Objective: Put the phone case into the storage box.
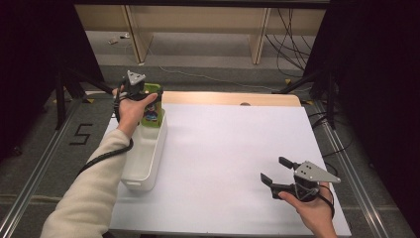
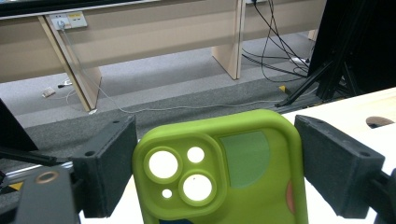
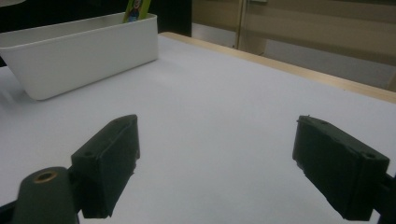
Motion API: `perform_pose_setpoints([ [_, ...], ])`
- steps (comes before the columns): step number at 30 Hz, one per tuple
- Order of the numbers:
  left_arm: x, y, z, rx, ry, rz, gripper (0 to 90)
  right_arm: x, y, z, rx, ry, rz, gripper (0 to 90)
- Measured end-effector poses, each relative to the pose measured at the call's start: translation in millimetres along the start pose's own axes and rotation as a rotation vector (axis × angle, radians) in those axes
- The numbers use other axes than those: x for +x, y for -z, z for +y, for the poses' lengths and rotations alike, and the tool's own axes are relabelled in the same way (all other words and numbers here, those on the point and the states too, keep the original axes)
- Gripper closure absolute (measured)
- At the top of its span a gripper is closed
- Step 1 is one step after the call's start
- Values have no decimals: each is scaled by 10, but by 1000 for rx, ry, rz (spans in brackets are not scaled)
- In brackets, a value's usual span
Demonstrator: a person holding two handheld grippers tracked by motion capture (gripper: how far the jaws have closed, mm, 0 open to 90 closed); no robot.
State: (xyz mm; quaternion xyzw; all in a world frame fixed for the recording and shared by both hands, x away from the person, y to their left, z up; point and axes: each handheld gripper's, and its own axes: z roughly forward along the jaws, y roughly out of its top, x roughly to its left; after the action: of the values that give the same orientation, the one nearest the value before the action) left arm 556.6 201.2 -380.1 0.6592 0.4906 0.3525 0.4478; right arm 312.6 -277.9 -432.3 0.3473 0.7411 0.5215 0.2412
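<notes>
Black foam-faced jaws of the left tool stand on either side of a lime-green phone case. In the left gripper view a narrow gap shows along each edge of the case, so whether the pads actually press on it cannot be told. The case stands upright with its camera cut-outs toward the lens. In the high view the left tool is at the far end of a long white plastic bin, with the case standing in that far end, its printed face toward the near side. The bin lies along the left edge of the white counter. Well apart from it, at the near right corner, the right tool hovers low over bare counter. Its jaws are spread wide with nothing between them; the right gripper view confirms this, with the bin far off at upper left.
</notes>
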Motion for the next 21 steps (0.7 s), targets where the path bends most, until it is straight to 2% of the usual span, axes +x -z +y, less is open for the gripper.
perform_pose_setpoints([
  [21, 4, -41, -67, 18, 1, 3, 159, 0, -1, 0, -1, 2, 1, 160],
])
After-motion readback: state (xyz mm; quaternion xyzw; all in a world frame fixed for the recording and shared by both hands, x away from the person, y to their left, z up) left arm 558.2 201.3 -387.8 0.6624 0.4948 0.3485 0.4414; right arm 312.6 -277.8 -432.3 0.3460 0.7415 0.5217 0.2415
